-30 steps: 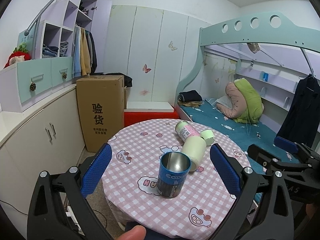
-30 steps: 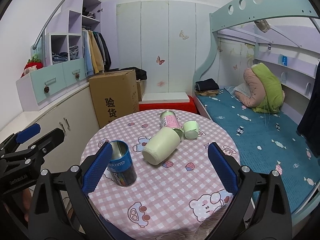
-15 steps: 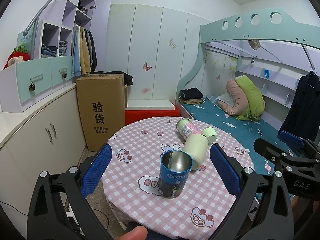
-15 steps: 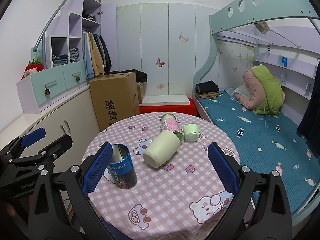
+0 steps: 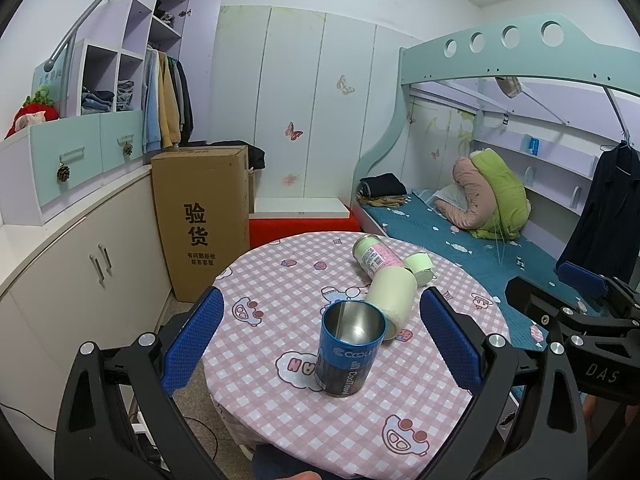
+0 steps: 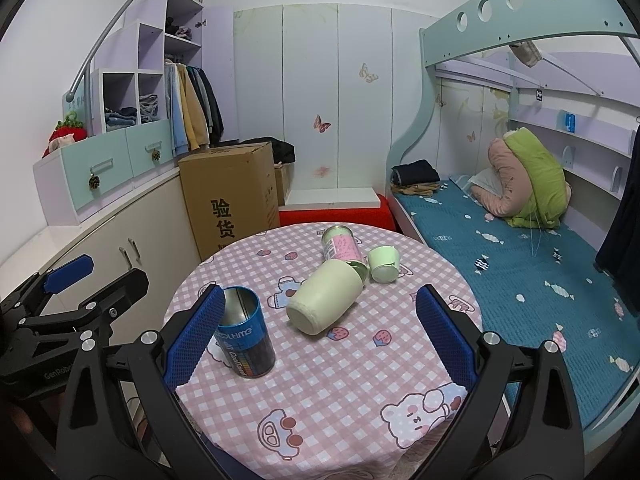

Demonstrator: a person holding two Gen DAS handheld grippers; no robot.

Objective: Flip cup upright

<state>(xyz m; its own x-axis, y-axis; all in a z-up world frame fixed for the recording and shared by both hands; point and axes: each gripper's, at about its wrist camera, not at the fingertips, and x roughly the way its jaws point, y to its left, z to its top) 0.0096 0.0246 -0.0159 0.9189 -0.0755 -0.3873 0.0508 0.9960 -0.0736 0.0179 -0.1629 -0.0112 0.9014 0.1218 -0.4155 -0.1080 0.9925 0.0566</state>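
Observation:
A blue metal cup [image 5: 348,350] stands upright, mouth up, on the round table with a pink checked cloth [image 5: 280,420]; it also shows in the right wrist view [image 6: 246,332]. A cream cup [image 5: 394,294] lies on its side behind it, also in the right wrist view [image 6: 326,300]. My left gripper [image 5: 320,344] is open and empty, with the blue cup between its fingers and a little ahead. My right gripper [image 6: 316,340] is open and empty, above the table near the cream cup.
A pink-labelled can [image 6: 340,246] and a small green cup [image 6: 384,264] lie on their sides at the table's far part. A cardboard box [image 5: 202,216] and cabinets [image 5: 80,264] stand left. A bunk bed [image 6: 520,248] is right.
Both grippers have drawn back and risen slightly; the table and cups look a little farther. Nothing on the table has moved.

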